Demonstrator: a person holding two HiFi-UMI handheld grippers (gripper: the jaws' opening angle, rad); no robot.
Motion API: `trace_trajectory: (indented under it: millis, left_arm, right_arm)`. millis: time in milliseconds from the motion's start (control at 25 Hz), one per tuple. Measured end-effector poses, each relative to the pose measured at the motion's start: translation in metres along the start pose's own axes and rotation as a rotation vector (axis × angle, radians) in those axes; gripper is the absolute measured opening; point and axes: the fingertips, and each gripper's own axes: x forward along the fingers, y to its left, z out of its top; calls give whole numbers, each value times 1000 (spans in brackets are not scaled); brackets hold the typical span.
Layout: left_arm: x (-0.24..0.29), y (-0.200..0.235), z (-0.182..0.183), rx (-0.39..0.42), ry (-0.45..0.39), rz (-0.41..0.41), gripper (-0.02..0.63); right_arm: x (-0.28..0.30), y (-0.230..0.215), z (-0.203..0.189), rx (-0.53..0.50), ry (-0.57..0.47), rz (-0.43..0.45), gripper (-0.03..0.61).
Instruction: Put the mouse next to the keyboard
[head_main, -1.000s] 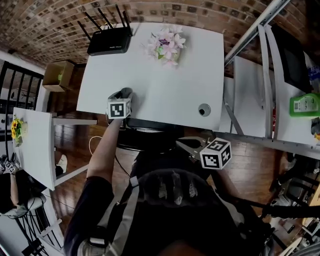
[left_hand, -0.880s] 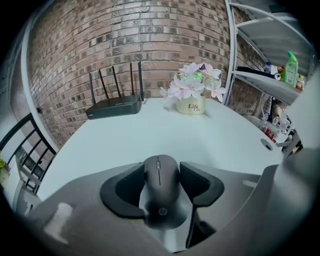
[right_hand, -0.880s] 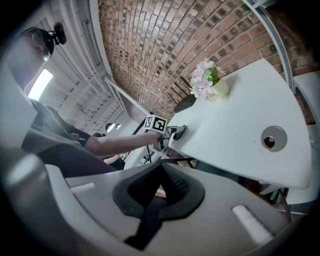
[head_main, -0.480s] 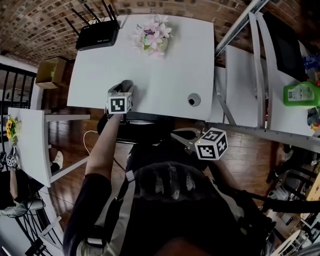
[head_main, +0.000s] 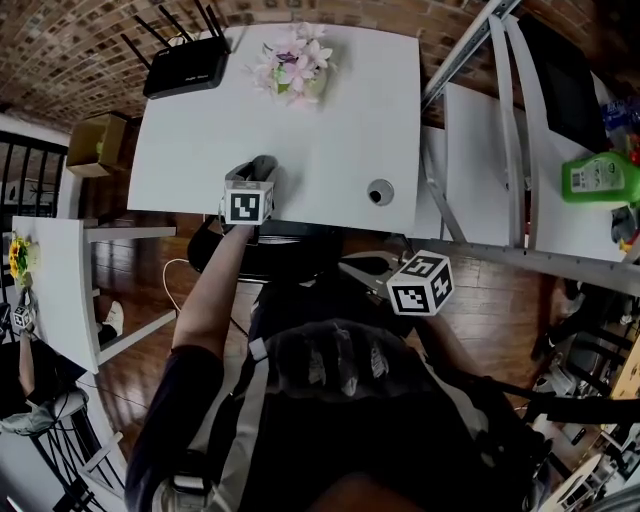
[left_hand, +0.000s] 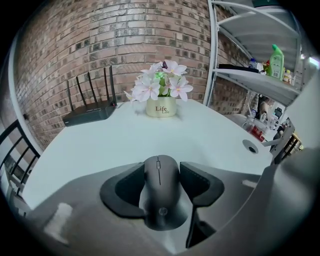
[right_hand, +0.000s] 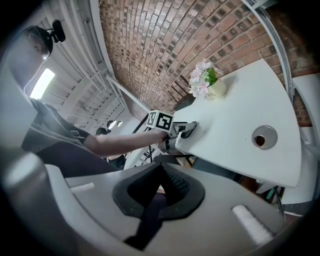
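A dark grey mouse (left_hand: 161, 200) sits between the pads of my left gripper (left_hand: 161, 172), which is shut on it with the mouse's nose pointing away. In the head view the left gripper (head_main: 255, 178) hangs over the near edge of the white table (head_main: 330, 120), left of the middle. My right gripper (head_main: 362, 268) is held below the table's near edge, above the person's lap. Its jaws (right_hand: 160, 170) meet at the tips with nothing between them. No keyboard shows in any view.
A black router (head_main: 185, 70) with antennas stands at the table's far left, and a pot of pink flowers (head_main: 290, 65) beside it. A round cable hole (head_main: 380, 191) lies near the front right. A metal shelf with a green bottle (head_main: 600, 180) stands to the right.
My left gripper has moved to the right along the table's near edge with the mouse in it. The right gripper has hardly moved.
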Motion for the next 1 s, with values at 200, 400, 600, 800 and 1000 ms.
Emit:
trace_trajectory:
  millis: [200,400,600,800,1000]
  left_arm:
    - [1,-5,2,-18,8,-13,225]
    - [1,-18,3,0,25,-29,225]
    - [2,-38,10,31,23,-72,225]
    - [8,-55,12,68,36,-100,225]
    - [10,-73,9,88,69,-128,225]
  right_arm:
    - [0,0,-2,4,-6,2,3]
    - [3,1,-3,9,-12,13,3]
    - [6,2,-3,13,-24,21,3]
    - [4,-1,-5,33,-50,18,3]
    - [-1,-5,-11,52,-60,16,3]
